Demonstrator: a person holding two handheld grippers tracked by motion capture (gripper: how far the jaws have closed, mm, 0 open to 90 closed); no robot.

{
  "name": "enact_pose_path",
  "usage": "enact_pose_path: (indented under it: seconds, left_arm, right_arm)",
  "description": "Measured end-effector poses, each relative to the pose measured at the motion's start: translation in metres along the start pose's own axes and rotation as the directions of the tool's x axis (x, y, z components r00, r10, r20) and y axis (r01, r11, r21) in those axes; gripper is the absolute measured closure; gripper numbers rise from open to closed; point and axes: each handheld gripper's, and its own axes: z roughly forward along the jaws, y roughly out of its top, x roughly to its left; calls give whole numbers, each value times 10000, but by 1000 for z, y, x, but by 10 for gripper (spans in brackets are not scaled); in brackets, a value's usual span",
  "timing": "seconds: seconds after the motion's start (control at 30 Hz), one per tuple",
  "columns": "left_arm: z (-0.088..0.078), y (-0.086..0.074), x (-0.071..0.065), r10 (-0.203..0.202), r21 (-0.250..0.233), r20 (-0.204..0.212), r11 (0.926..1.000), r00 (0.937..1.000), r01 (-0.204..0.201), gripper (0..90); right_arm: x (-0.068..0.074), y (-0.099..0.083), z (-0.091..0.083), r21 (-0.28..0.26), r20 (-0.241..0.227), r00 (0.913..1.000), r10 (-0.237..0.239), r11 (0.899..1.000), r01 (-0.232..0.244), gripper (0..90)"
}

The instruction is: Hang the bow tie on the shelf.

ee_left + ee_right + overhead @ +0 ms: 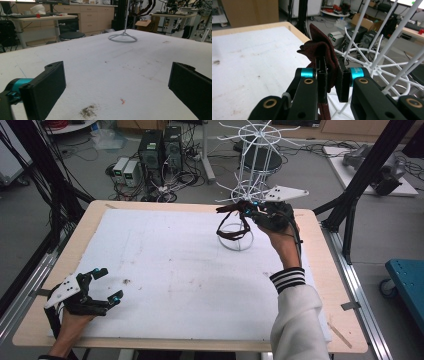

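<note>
1. At the lower left of the high view, the left gripper rests low on the white foam sheet that covers the pale wooden table. Its jaws are spread wide with nothing between them. I'd keep it parked there, well apart from the work.

2. Right of centre in the upper part of that view, the right gripper is held up above the table, pinching a dark maroon fabric strap. The strap hangs in a loop just in front of the white wire rack with radiating prongs.

3. In the right gripper view the maroon cloth sits bunched between the nearly closed jaws at frame centre. The rack's rods cross the right half.

4. My guess is the strap is meant for a prong. To do it well, keep the pinch firm, bring the open loop over a prong tip, and release only once it hangs freely. The loop could snag a neighbouring rod.

5. The foam is scuffed, with a dark crumbly smudge and a small reddish fleck at the bottom centre of the left gripper view.

6. Around it: computer towers and cables on the floor at upper left, and a blue cart at the right edge.
</note>
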Motion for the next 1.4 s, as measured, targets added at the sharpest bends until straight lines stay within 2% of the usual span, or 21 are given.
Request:
enact_pose_path:
  seconds: [0.1,0.37,0.5,0.6,0.77,0.83,0.87,0.97,1.07,1.1,1.2,1.4]
  left_arm:
    - [0,0,0,70,9,45,10000,10000,-70,17]
    - [0,0,0,47,2,30,10000,10000,-47,17]
    - [0,0,0,52,-10,65,10000,10000,-52,17]
    - [0,0,0,42,-3,73,10000,10000,-42,17]
    - [0,0,0,53,8,64,10000,10000,-53,17]
    - [0,0,0,45,2,60,10000,10000,-45,17]
    - [0,0,0,40,-9,60,10000,10000,-39,17]
    - [0,0,0,73,-9,57,10000,10000,-73,17]
    - [0,0,0,46,-1,68,10000,10000,-46,17]
    - [0,0,0,43,-2,68,10000,10000,-43,17]
    - [0,0,-1,79,-10,50,10000,10000,-79,17]
    - [0,0,-1,62,-24,22,10000,10000,-62,17]
  right_arm:
    - [-2,-1,3,46,-13,9998,-198,9998,198,821]
    - [-4,-3,7,215,94,9999,-101,9997,99,811]
    - [-4,-4,5,244,222,9997,57,9997,-62,775]
    - [-5,-4,4,257,263,9996,-37,9997,30,742]
    - [-6,-4,2,161,396,9992,78,9998,-84,676]
    - [-5,-4,1,136,470,9988,119,9998,-125,622]
    - [-5,-4,1,109,545,9984,130,9998,-136,566]
    - [-6,-5,-1,-41,514,9981,329,9995,-328,296]
    - [-5,-5,-4,-193,650,9964,548,9984,-536,121]
    - [-5,-5,-6,-254,783,9953,570,9982,-551,101]
    - [-6,-4,-10,-590,765,9955,561,9969,-517,101]
    - [-2,-1,-19,-807,683,9952,707,9946,-651,101]
